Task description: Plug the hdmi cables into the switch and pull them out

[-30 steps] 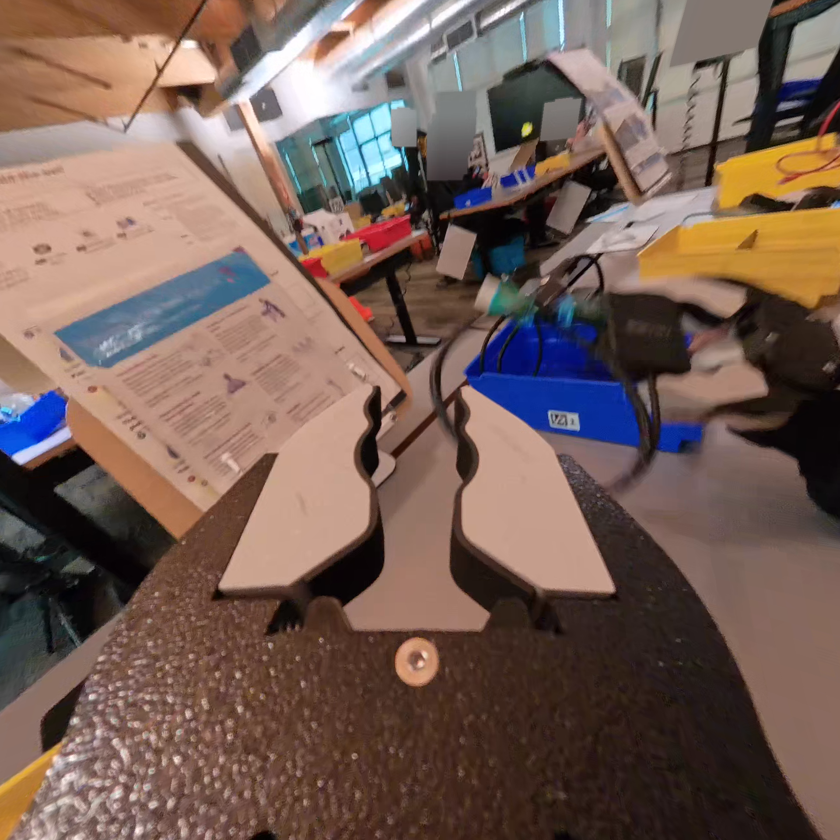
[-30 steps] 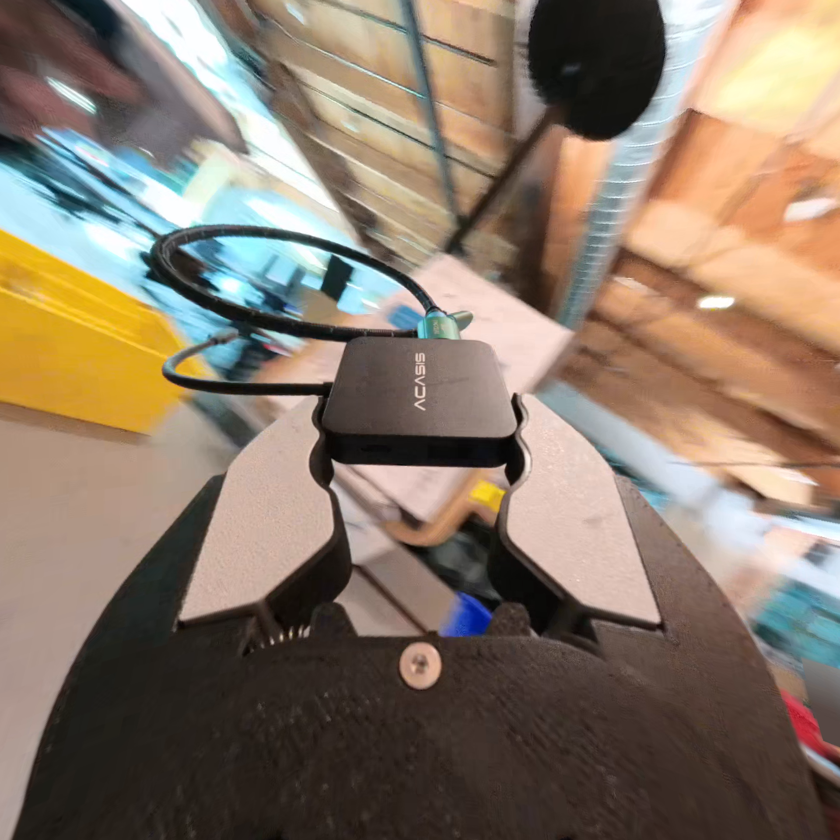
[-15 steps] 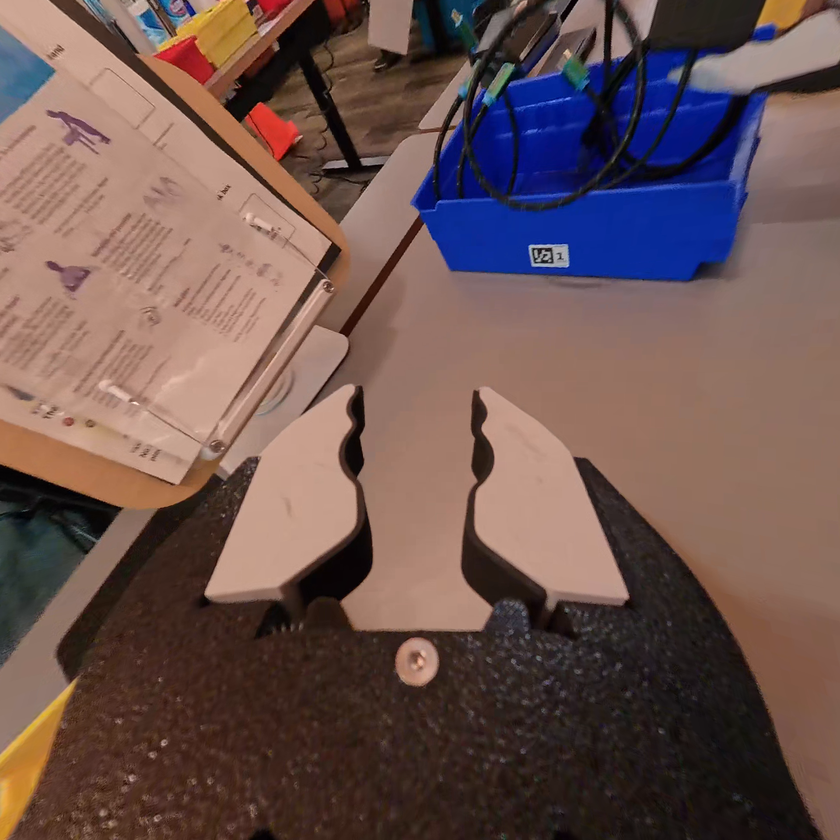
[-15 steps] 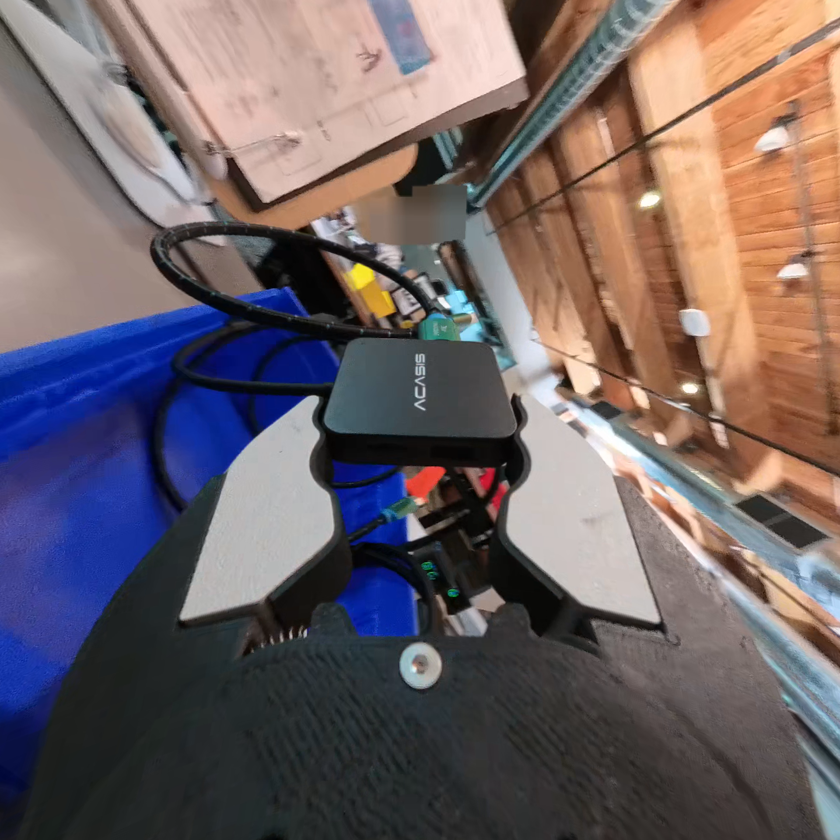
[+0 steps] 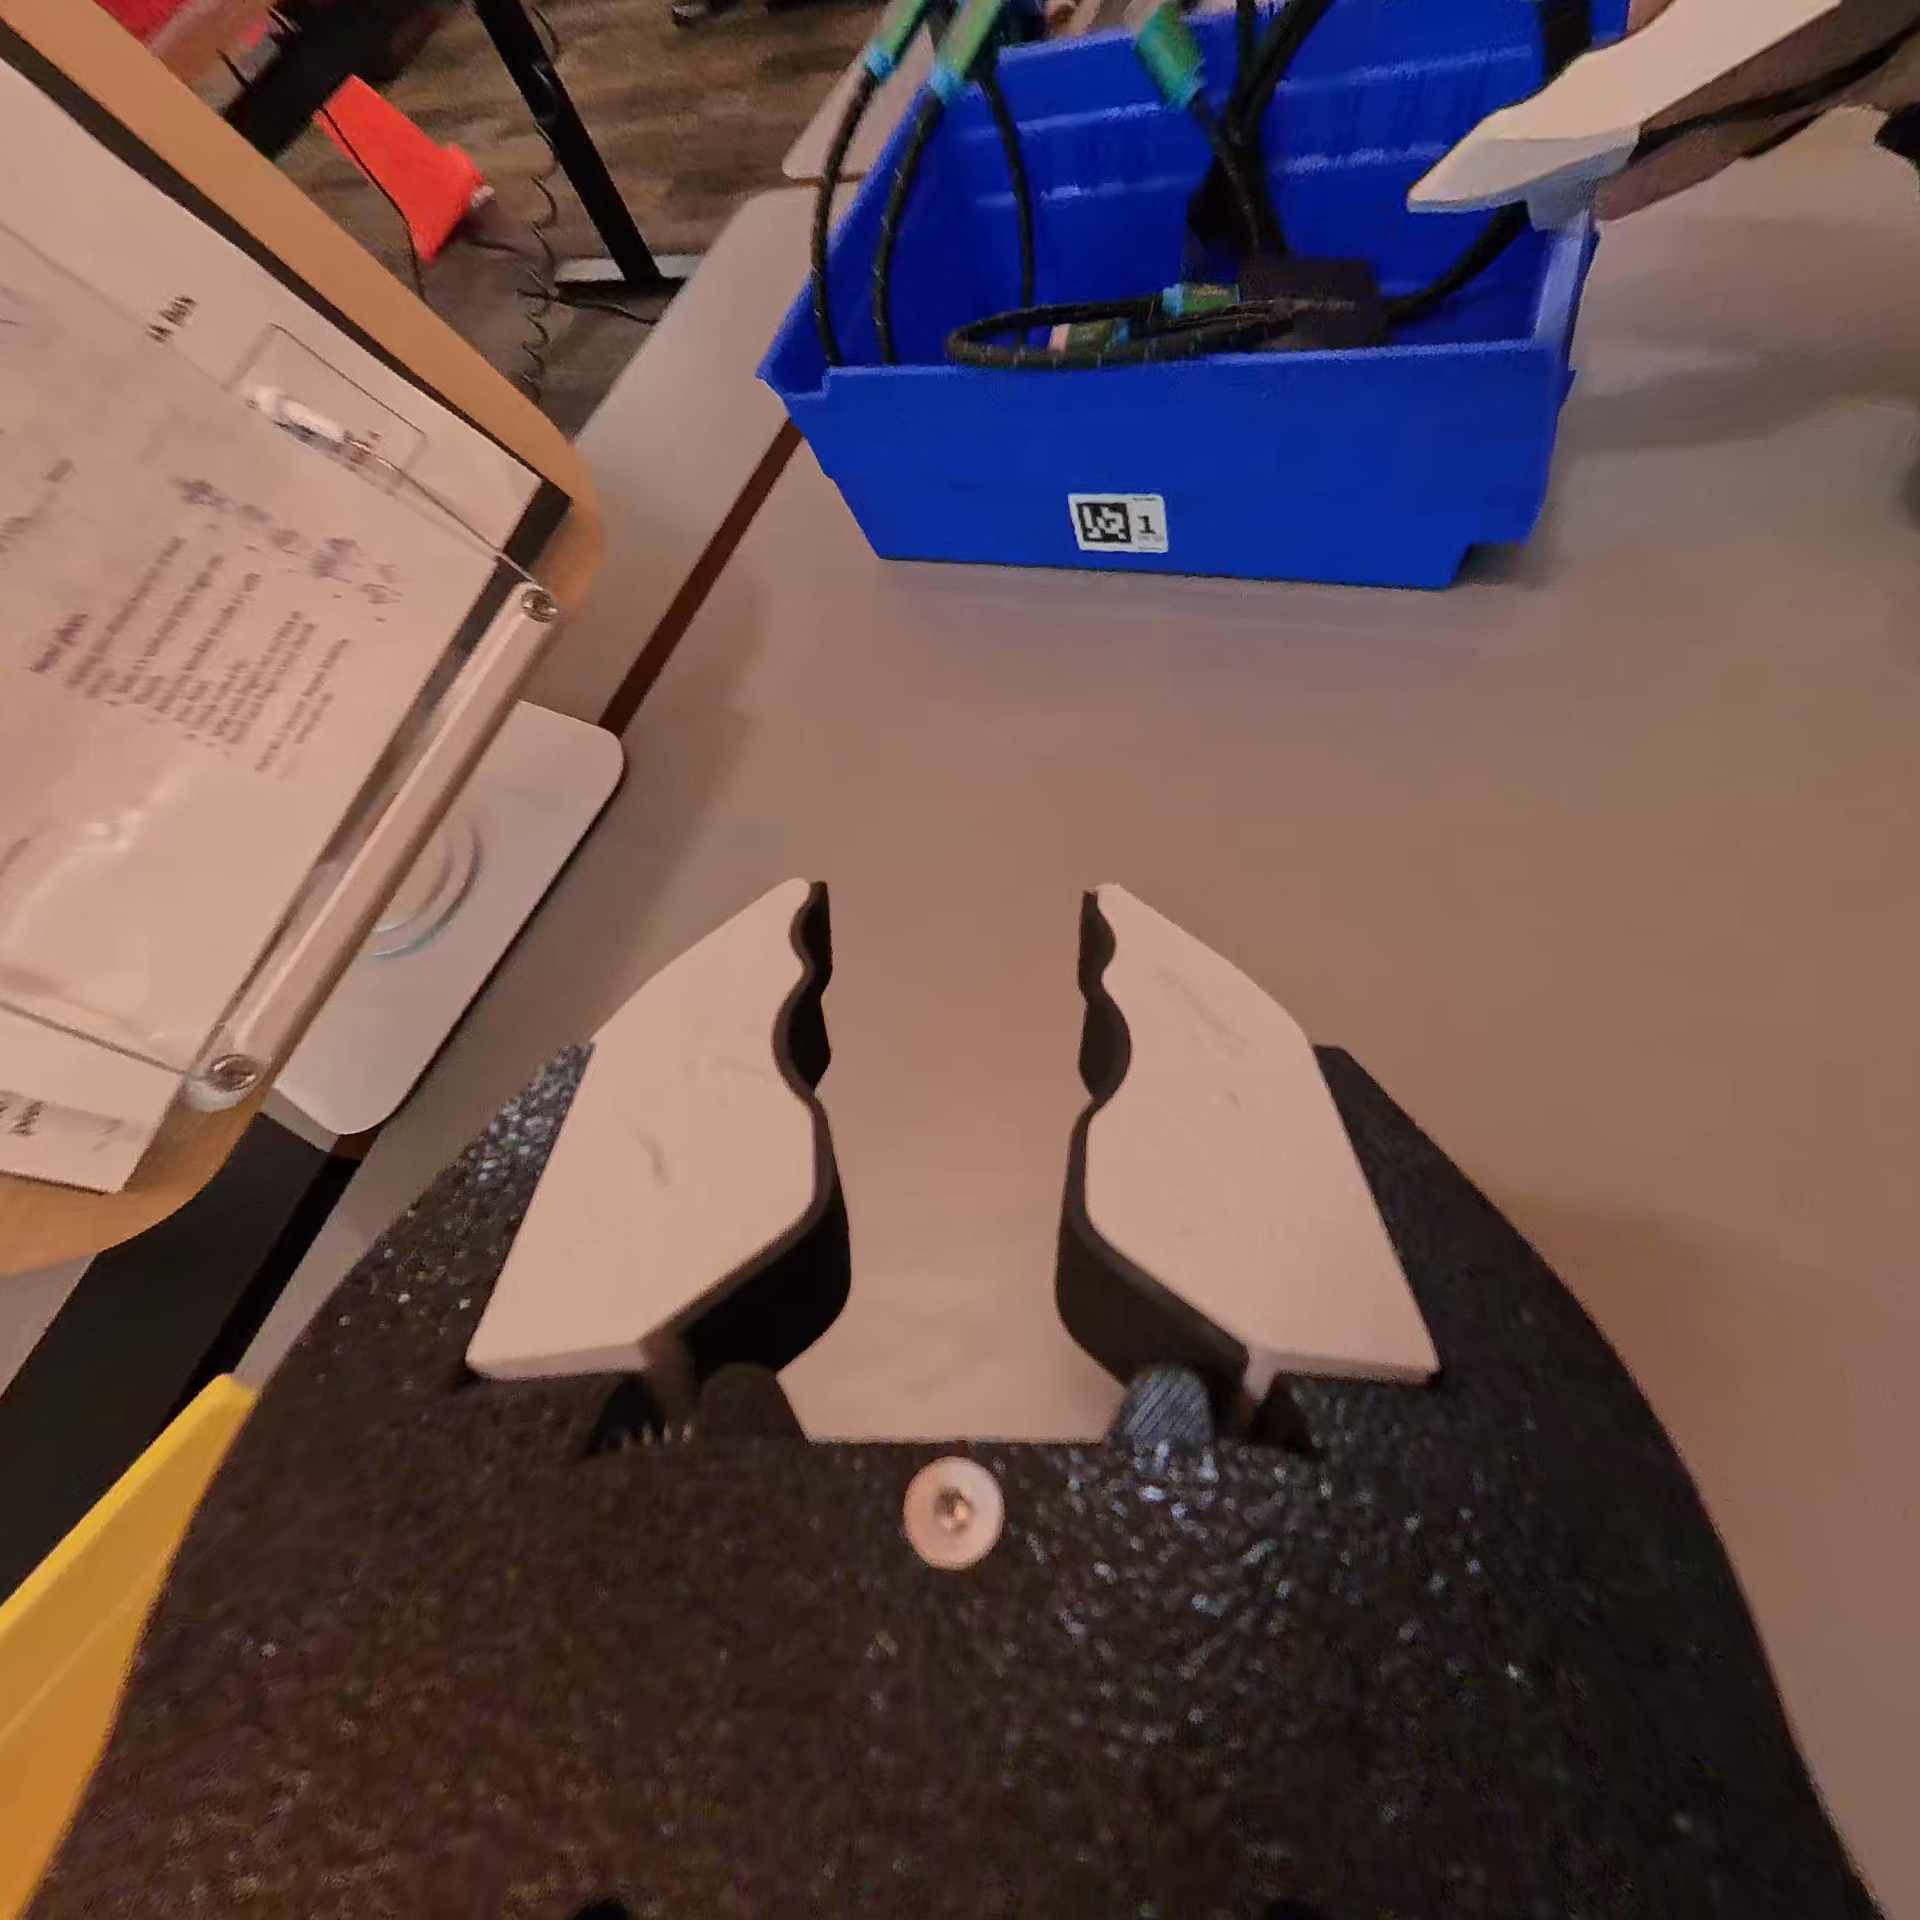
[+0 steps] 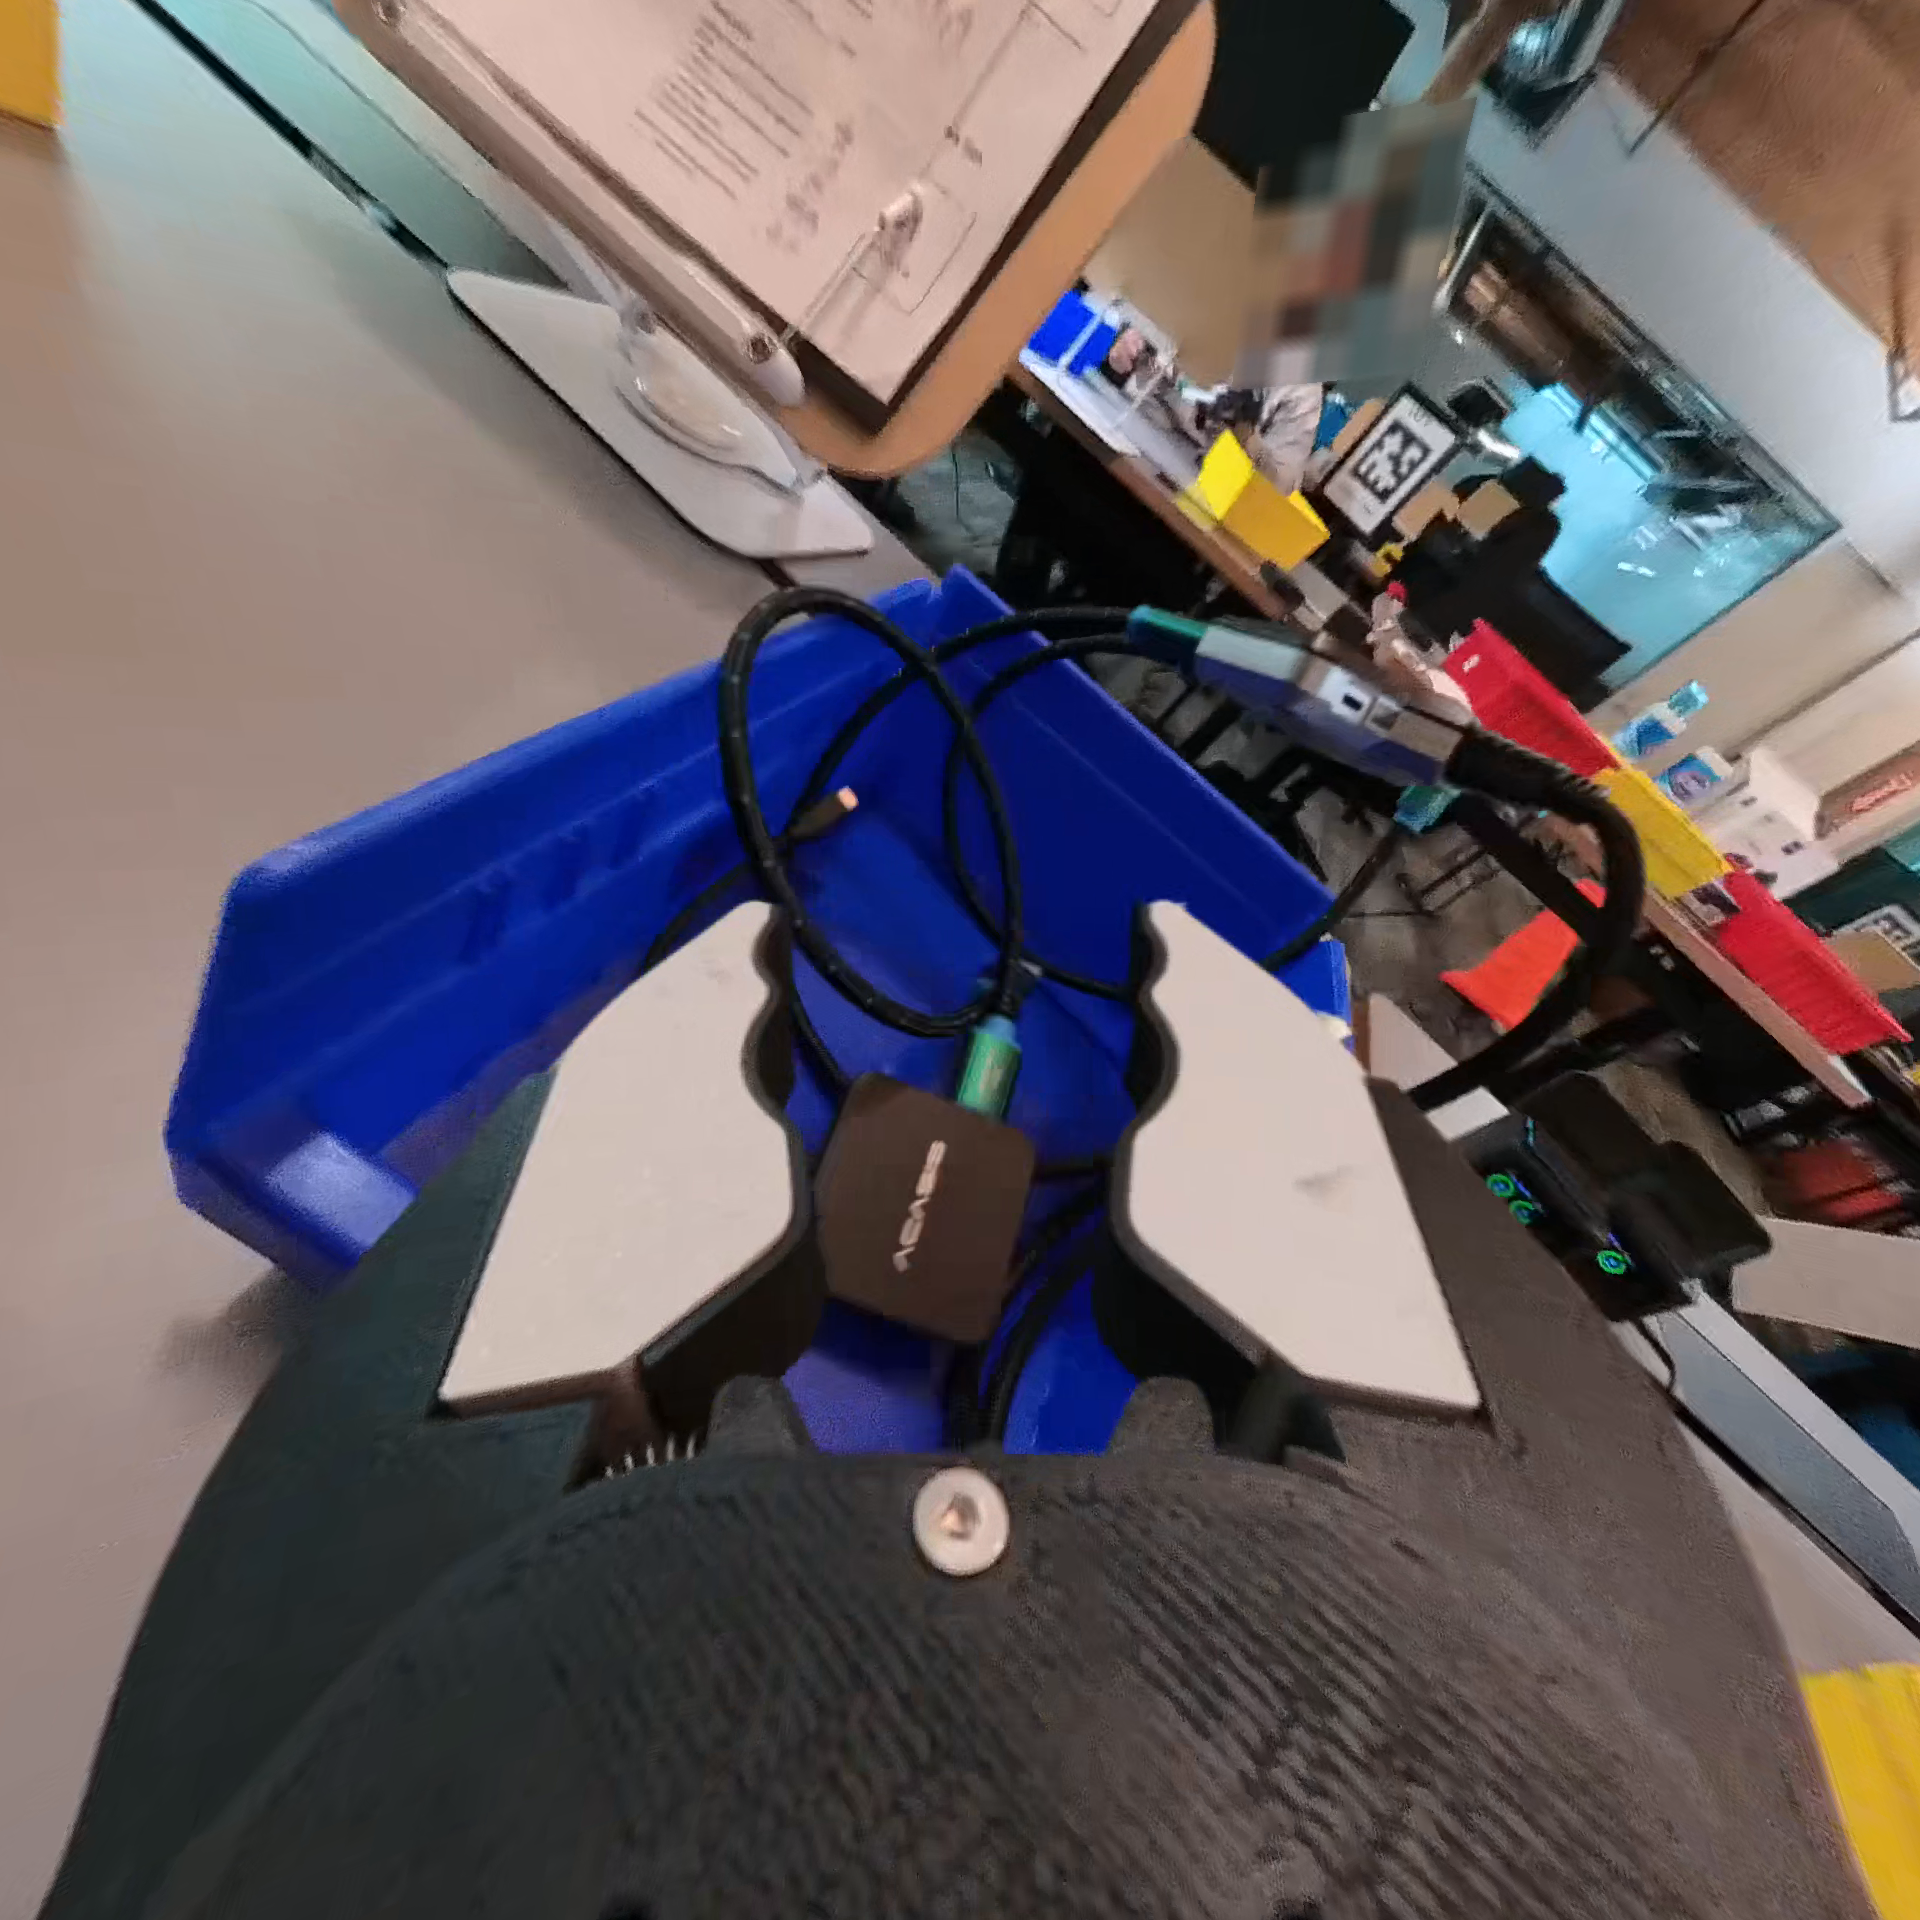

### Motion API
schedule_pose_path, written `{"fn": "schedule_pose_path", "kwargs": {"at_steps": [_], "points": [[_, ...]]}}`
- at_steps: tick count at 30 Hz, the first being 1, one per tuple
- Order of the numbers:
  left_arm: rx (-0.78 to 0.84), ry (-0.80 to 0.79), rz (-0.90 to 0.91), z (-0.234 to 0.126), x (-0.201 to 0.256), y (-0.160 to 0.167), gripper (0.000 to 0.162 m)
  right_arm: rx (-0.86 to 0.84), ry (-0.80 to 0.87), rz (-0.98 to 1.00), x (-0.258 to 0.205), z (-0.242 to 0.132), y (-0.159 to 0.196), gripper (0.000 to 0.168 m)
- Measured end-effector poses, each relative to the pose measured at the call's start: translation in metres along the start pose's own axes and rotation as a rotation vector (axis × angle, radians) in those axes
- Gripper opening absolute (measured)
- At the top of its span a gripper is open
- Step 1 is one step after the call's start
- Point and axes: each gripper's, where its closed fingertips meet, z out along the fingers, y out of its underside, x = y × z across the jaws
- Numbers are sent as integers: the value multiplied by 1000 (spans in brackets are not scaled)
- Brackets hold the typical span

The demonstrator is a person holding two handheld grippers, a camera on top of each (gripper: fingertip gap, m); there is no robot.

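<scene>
Right tool (image 6: 956,914) is over the blue bin (image 6: 499,862), fingers spread wide apart w/ nothing clamped between them. The black switch (image 6: 925,1205) sits down in the bin, seen through the gap, tilted on a corner, apart from both fingers. A green-ended hdmi plug (image 6: 987,1060) is stuck into its far edge, its black braided cable (image 6: 769,831) looping up inside the bin. Another cable end w/ a teal and grey connector (image 6: 1247,655) pokes up above the bin's far rim.

Left tool (image 5: 954,914) hangs low over the bare grey desk (image 5: 1299,790), well short of the bin, fingers apart, empty. From that side the blue bin (image 5: 1195,436) stands at the far part of the desk, a small white code sticker (image 5: 1117,523) on its front wall. Several black cables (image 5: 894,208) w/ green ends stick up out of it; the switch (image 5: 1314,291) shows as a dark block near the bin's right end. A pale finger of the right tool (image 5: 1558,135) reaches in at the top right, over the bin's right rim.

To the left, a tilted board w/ a printed sheet (image 5: 208,644) under clear plastic stands on a white base (image 5: 488,862). Yellow bin corner (image 5: 94,1600) at the bottom left edge.
</scene>
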Motion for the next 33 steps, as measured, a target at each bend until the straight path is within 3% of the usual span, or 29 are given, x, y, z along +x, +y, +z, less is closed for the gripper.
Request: {"fn": "schedule_pose_path", "kwargs": {"at_steps": [1, 5, 11, 13, 19, 22, 24, 28, 29, 30, 33], "points": [[-8, 10, 1, 3, 3, 0, 45, -29, -9, -1, -2, 2, 4, 70], [-27, 25, 15, 12, 12, 0, 46, -53, -67, 9, -13, 11, 5, 70], [15, 89, -12, 42, 47, -12, 47, -94, 187, 26, 25, 10, 6, 61], [78, 73, -56, 63, 60, -26, 57, -33, 296, 93, 43, 2, -5, 59], [241, 65, -247, 132, 125, -78, 105, 29, 513, 150, 79, -23, -5, 56], [287, 78, -248, 164, 160, -112, 109, 50, 610, 194, 95, -38, 0, 56], [301, -42, -252, 186, 156, -124, 113, 100, 656, 253, 102, -47, 1, 56], [241, -307, -237, 217, 115, -115, 99, 224, 634, 349, 103, -54, -3, 55], [224, -312, -220, 221, 110, -109, 81, 229, 634, 346, 103, -54, -3, 55], [230, -319, -200, 220, 106, -104, 53, 226, 637, 336, 102, -53, -3, 55], [267, -470, -95, 191, 74, -90, 8, 210, 626, 306, 96, -47, -5, 55]]}}
